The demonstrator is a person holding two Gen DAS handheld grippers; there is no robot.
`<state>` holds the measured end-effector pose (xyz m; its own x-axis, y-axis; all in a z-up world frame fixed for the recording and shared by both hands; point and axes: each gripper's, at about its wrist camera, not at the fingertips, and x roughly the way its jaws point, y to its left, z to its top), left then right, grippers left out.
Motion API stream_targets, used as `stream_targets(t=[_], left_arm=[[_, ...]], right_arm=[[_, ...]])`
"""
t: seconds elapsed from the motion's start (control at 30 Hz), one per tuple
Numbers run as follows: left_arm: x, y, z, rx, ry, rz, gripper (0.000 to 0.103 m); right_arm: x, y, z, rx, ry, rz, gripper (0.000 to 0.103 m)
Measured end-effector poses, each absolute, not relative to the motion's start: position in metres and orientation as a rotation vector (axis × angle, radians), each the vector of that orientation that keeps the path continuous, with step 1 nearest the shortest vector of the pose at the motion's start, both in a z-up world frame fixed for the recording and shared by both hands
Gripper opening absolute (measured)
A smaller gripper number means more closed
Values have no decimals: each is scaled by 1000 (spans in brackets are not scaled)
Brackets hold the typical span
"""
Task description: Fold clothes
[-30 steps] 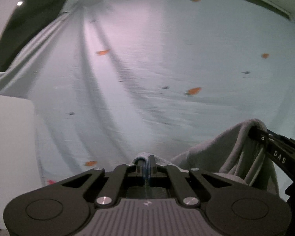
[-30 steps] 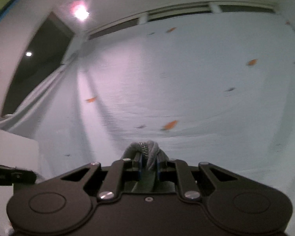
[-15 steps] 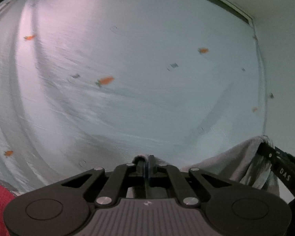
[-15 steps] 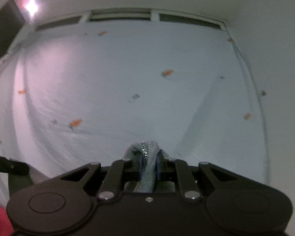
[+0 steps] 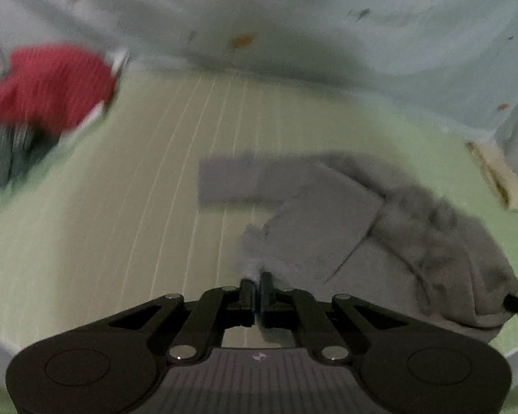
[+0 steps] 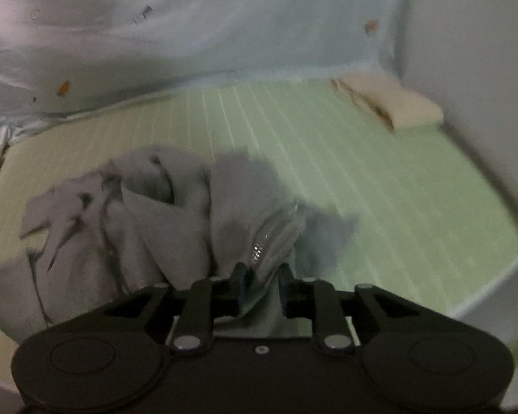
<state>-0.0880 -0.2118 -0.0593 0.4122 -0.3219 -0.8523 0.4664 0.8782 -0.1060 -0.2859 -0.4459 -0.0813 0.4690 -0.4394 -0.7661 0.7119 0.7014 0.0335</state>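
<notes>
At the bottom centre of the left wrist view, the left claw (image 5: 258,284) pinches a corner of the grey garment (image 5: 328,227), its jaws just beginning to part. In the right wrist view the right claw (image 6: 261,277) is opening, a zippered fold of the garment (image 6: 176,220) between its jaws. The garment lies crumpled on the green striped mat (image 5: 148,214), which is bare in the middle left of the left view. Farther off, a red cloth (image 5: 48,82) sits upper left, a cream folded cloth (image 6: 390,103) upper right, and a pale sheet (image 6: 224,24) rises behind.
</notes>
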Motion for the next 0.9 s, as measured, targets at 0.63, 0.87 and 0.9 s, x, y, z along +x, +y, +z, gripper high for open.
stream_targets(t=[0.63,0.87,0.9], left_arm=[[-99,-233,-28,72,890,-429,70],[-64,-267,-52,115,971,-471,73],[-55,-272,-59,118,994,-477,74]], right_arm=[[-221,-467,-50,103,662,-493,99],[-187,-493,-57,156,676,-425,100],[-180,-498,-59,168,679,-410,100]])
